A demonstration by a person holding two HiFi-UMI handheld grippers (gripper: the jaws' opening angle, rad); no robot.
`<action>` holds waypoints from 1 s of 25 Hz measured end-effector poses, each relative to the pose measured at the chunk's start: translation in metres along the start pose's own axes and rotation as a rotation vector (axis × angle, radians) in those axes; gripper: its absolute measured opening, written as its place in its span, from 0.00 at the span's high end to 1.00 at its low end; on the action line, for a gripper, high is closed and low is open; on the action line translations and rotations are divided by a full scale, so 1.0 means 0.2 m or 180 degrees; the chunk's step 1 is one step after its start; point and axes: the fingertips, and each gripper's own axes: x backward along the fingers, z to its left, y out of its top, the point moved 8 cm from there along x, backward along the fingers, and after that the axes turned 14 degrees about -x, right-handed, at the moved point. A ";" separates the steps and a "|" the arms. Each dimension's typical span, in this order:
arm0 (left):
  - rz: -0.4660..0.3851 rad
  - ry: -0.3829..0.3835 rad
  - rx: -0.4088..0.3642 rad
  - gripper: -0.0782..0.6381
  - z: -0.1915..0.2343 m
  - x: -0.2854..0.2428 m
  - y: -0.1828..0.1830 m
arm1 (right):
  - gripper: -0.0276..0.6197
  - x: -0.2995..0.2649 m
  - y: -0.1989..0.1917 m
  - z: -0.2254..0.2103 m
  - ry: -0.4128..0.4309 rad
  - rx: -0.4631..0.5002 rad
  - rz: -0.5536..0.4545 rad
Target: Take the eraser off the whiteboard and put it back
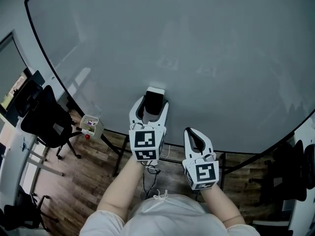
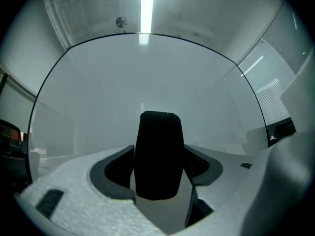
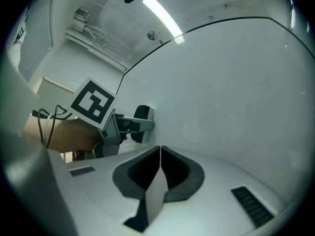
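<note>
Fingers of the left gripper [image 1: 151,108] spread wide around the black-and-white block eraser [image 1: 154,98].
Those fingers stand on either side of the eraser without pressing it. The eraser sits flat against the lower part of the large pale grey, black-rimmed whiteboard [image 1: 206,43]. Fingers of the right gripper [image 1: 193,133] are closed together on nothing, near the whiteboard's lower edge, to the right of the eraser.
</note>
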 end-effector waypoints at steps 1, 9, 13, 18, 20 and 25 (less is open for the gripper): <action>-0.0002 0.0021 -0.0018 0.47 0.00 0.00 -0.01 | 0.91 0.00 0.00 0.00 0.0001 -0.0003 0.0002; -0.0005 0.0068 -0.0150 0.51 -0.01 -0.01 0.00 | 0.91 0.04 -0.01 -0.01 -0.0010 0.0011 0.0033; -0.0003 0.0032 -0.0161 0.52 -0.02 -0.01 0.00 | 0.91 0.06 0.00 -0.01 -0.0020 0.0026 0.0032; 0.0012 -0.0023 -0.0120 0.52 -0.02 0.02 0.00 | 0.91 0.10 -0.01 0.00 -0.0034 0.0036 0.0039; -0.0033 -0.0008 -0.0133 0.52 -0.03 0.05 0.01 | 0.91 0.12 -0.01 0.00 -0.0045 0.0040 0.0041; -0.0130 -0.0010 -0.0121 0.52 -0.05 0.16 0.01 | 0.91 0.15 -0.01 0.01 -0.0097 -0.0001 0.0051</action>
